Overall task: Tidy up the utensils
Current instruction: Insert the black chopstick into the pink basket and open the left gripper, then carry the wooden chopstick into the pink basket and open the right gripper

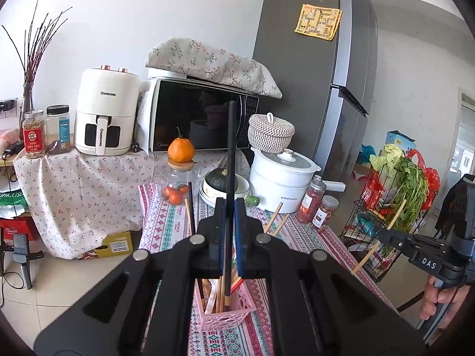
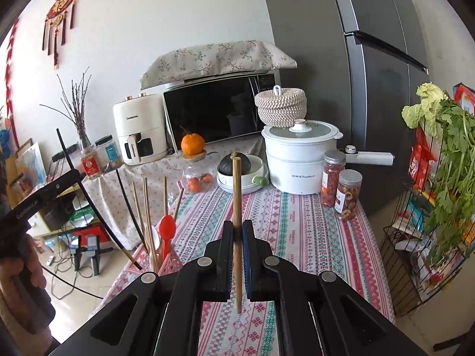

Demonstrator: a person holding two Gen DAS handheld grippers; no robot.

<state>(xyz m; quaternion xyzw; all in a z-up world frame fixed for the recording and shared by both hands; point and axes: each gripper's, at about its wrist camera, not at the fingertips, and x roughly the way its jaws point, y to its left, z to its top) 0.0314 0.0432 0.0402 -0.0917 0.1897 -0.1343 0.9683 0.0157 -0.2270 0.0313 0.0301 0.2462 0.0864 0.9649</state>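
Left wrist view: left tongs (image 1: 231, 207) clamped tight on a black chopstick (image 1: 230, 154), held upright with its lower end directly above the pink basket (image 1: 222, 314) on the worktop (image 1: 299, 237). Basket already stocked with several wooden chopsticks and a pale utensil. Two wooden chopsticks (image 1: 276, 219) apparently left lying near the white pot (image 1: 282, 178).

Right wrist view: right tongs (image 2: 237, 237) pinched shut on a wooden chopstick (image 2: 237, 207), upright above bare worktop, well apart from the basket at left. Red spoon (image 2: 166, 227) standing in the basket.

Judged partly done: both held sticks not yet deposited.
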